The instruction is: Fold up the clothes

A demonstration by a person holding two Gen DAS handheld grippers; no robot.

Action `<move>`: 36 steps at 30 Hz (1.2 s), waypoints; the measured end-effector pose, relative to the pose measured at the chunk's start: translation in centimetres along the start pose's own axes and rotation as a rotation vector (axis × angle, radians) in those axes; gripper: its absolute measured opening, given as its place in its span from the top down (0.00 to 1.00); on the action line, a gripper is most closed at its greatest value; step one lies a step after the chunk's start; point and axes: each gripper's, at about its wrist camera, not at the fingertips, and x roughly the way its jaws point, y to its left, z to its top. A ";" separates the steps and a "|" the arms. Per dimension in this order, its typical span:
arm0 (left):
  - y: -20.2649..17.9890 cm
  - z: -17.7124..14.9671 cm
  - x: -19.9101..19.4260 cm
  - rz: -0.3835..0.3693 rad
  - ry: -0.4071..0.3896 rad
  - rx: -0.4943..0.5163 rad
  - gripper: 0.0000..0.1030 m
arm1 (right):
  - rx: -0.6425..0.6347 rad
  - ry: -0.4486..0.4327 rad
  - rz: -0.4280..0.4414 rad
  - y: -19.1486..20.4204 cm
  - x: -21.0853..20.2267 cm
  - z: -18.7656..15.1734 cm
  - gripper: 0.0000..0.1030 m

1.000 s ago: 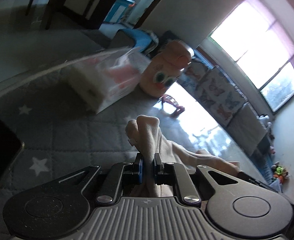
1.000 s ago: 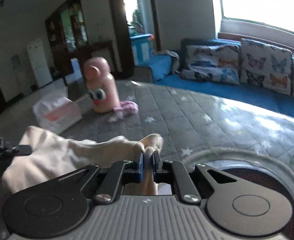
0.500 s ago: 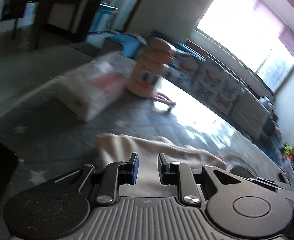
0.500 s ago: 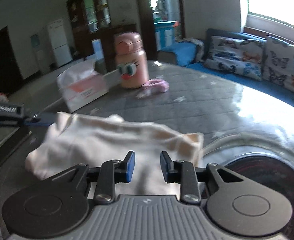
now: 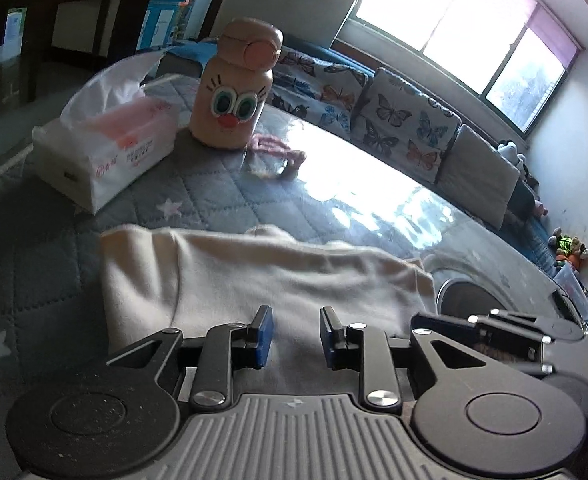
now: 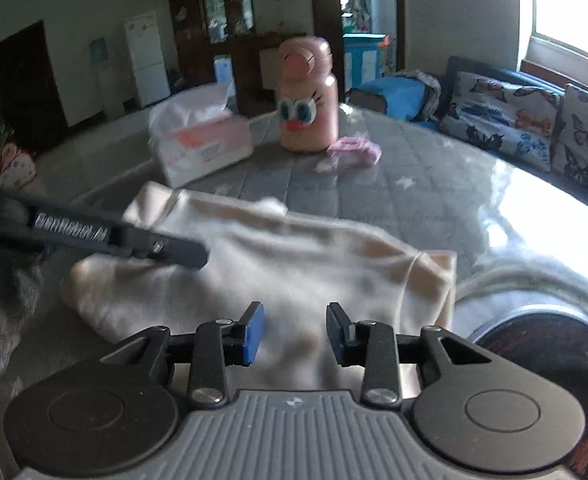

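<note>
Both grippers have just been opening and nothing sits between their pads: the left gripper (image 5: pixel 296 338) stands with a modest gap over the near edge of the cloth (image 5: pixel 262 280), and the right gripper (image 6: pixel 295 334) likewise, a touch wider, over the same cloth (image 6: pixel 278 272). The cream garment lies folded into a long band on the quilted mat (image 5: pixel 46 248), right in front of both tools. It looks light, soft and floppy, so it should bunch and sag if pinched mid-panel; the better hold looks to be the doubled end at the right (image 6: pixel 434 276) and the rolled end at the left (image 5: pixel 134 248), taken together. Room is decent: the tissue pack (image 5: pixel 106 148) and the bottle (image 5: pixel 236 92) stand well behind, a pink scrap (image 6: pixel 354 150) beside the bottle. To the right a dark round dish (image 6: pixel 546 344) sits just beside the cloth's end, so a sweep that way could snag.
</note>
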 end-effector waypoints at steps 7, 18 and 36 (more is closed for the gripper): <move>0.0 1.7 1.6 0.004 -0.003 -0.005 0.65 | 0.075 -0.011 -0.040 -2.7 1.8 1.6 0.61; -0.1 1.7 1.6 0.025 -0.008 0.023 0.49 | 0.060 0.005 -0.041 -2.7 2.1 1.6 0.56; 0.0 -2.2 -3.6 0.093 -0.063 0.072 0.20 | -0.093 0.043 -0.018 2.9 -0.6 -3.0 0.42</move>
